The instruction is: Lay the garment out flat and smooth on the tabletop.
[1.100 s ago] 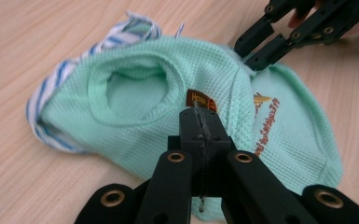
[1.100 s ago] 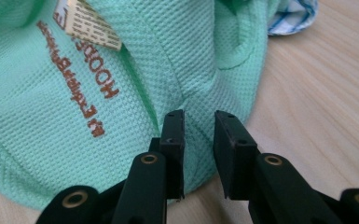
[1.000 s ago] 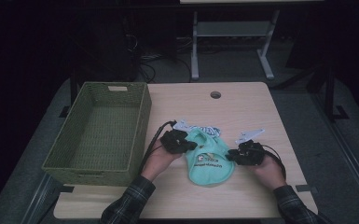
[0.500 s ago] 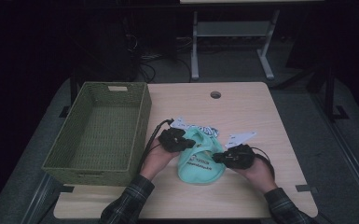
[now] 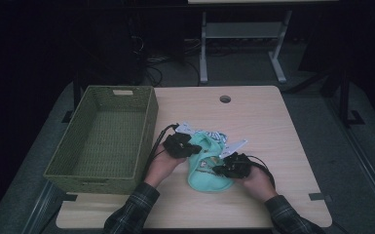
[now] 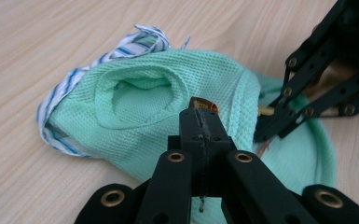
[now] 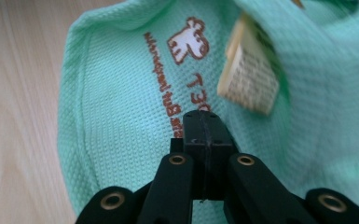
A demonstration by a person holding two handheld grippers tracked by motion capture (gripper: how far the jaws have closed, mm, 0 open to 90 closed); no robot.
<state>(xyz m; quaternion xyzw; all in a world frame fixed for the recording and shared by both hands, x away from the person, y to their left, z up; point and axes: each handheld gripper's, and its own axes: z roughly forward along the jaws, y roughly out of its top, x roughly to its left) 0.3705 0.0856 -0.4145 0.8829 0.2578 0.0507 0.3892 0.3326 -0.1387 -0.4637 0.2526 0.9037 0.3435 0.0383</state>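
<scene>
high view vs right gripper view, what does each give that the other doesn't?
High view alone: the woven green basket left of the work, the table with its cable hole, the person's plaid sleeves, the left hand-held gripper, and striped cloth under the garment's far edge. Right gripper view alone: the brown print and the tan tag readable on the fabric, and the right hand-held gripper with jaws shut together. Both: the mint green garment on the wooden tabletop.
</scene>
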